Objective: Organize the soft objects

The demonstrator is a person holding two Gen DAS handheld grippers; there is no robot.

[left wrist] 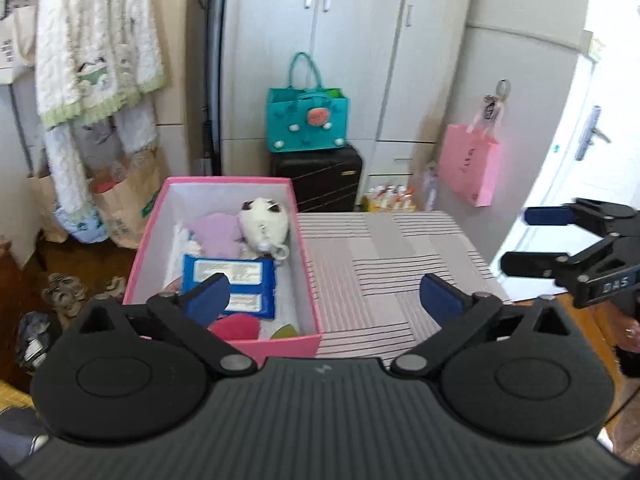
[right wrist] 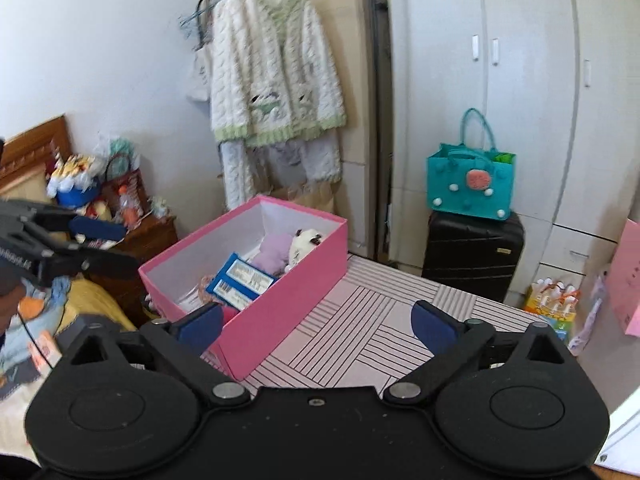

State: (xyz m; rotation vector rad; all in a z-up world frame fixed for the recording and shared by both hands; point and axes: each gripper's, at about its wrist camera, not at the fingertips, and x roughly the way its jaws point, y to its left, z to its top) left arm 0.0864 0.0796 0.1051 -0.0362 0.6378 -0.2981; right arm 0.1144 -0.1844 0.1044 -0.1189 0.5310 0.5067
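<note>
A pink box [left wrist: 280, 344] [right wrist: 288, 292] stands on the left part of a striped table cover [left wrist: 384, 264] [right wrist: 360, 320]. In it lie a white plush toy with dark patches [left wrist: 264, 224] [right wrist: 306, 242], a lilac soft piece [left wrist: 218, 232] [right wrist: 274, 256], a blue wipes pack [left wrist: 228, 276] [right wrist: 244, 280], a red round item [left wrist: 236, 328] and a green one [left wrist: 285, 332]. My left gripper [left wrist: 324, 292] [right wrist: 120, 248] hangs open over the box's near end, holding nothing. My right gripper [right wrist: 316, 320] [left wrist: 524, 240] is open and empty, to the right of the box.
Behind the table a teal bag [left wrist: 308, 120] sits on a black suitcase [left wrist: 320, 176] before white wardrobes. A pink paper bag [left wrist: 468, 164] hangs at right. A white cardigan [right wrist: 276, 80] hangs at left above paper bags [left wrist: 128, 208] and shoes [left wrist: 64, 288]. A cluttered wooden nightstand [right wrist: 152, 236] stands left.
</note>
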